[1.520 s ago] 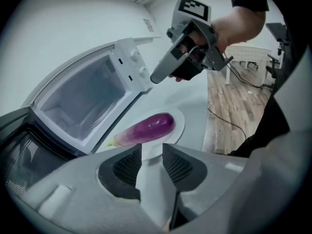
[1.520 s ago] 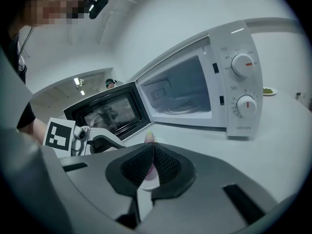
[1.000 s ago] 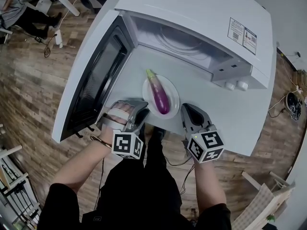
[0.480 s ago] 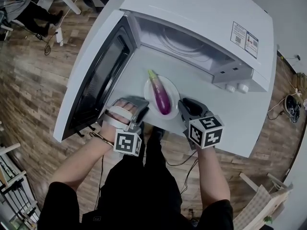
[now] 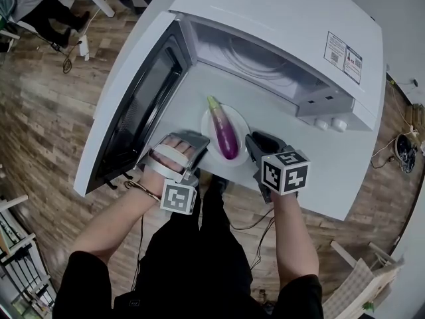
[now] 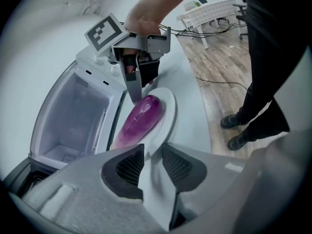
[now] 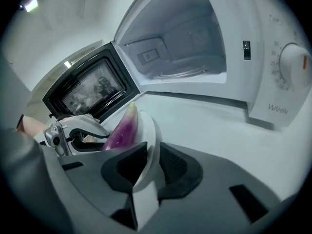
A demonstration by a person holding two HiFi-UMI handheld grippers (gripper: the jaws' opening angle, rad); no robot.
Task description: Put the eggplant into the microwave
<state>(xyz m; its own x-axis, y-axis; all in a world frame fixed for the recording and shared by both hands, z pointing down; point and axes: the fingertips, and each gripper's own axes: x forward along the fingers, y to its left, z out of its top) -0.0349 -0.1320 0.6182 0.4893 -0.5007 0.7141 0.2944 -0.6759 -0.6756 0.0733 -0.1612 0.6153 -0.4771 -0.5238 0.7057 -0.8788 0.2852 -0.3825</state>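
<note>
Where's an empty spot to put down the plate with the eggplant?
Inside the microwave, behind the plate, looks empty. The white table right of the plate is bare too. It's crowded at the plate's sides, where the left tongs and right tongs pinch its rim.

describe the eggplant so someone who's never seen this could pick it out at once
Find the big white microwave with its door swung open. In front of its cavity, a small round white plate is held at its rim by the left claw and right claw. The eggplant lies on that plate: glossy purple, pale green tip toward the cavity, nothing else there is purple.
</note>
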